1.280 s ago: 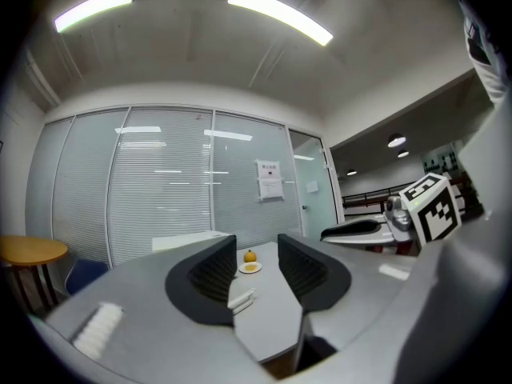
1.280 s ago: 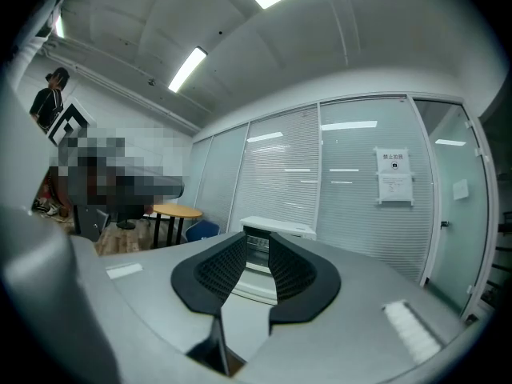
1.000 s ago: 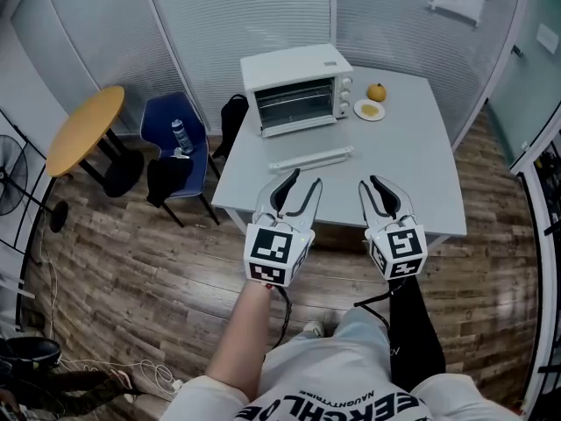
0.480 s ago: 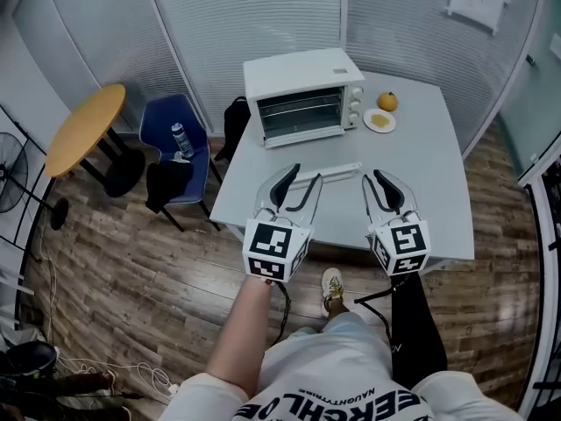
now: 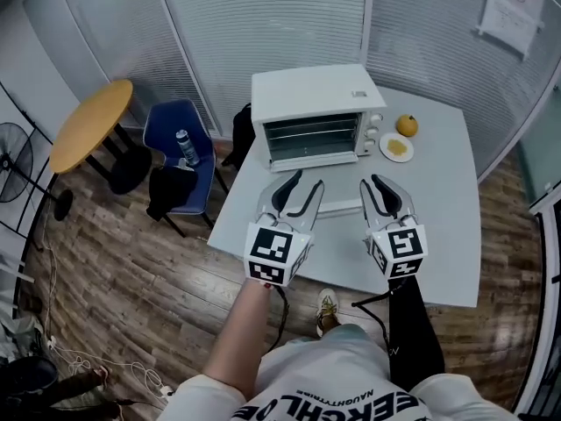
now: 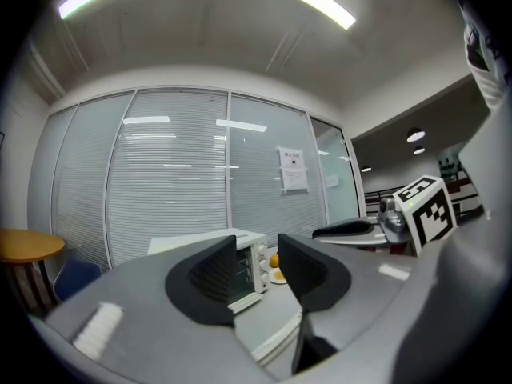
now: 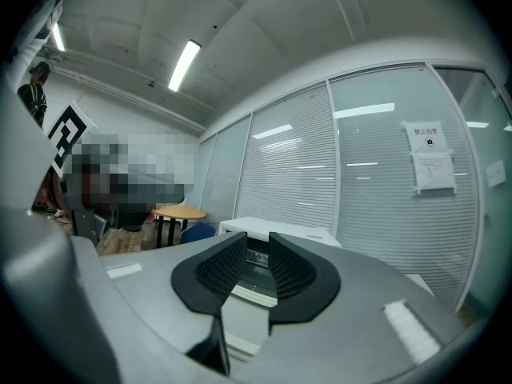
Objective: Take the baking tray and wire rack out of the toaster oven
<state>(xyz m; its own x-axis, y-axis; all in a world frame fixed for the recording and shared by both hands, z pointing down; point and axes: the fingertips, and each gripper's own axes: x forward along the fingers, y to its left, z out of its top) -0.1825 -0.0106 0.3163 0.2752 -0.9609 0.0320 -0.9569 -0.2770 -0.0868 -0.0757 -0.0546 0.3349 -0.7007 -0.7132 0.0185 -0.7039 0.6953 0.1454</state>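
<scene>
While the head view shows the toaster oven (image 5: 316, 112) on the table (image 5: 438, 200), tray and rack likely inside, the left gripper view shows our left gripper (image 6: 256, 250) spread and empty, the right gripper view our right gripper (image 7: 257, 246) narrowly apart, also empty, so we judge this the approach, with reaching the oven's front next.

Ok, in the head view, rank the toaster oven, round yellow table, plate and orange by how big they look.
1. toaster oven
2. round yellow table; it stands farther from the camera, so its true size is unsure
3. plate
4. orange, only slightly smaller than the plate
</scene>
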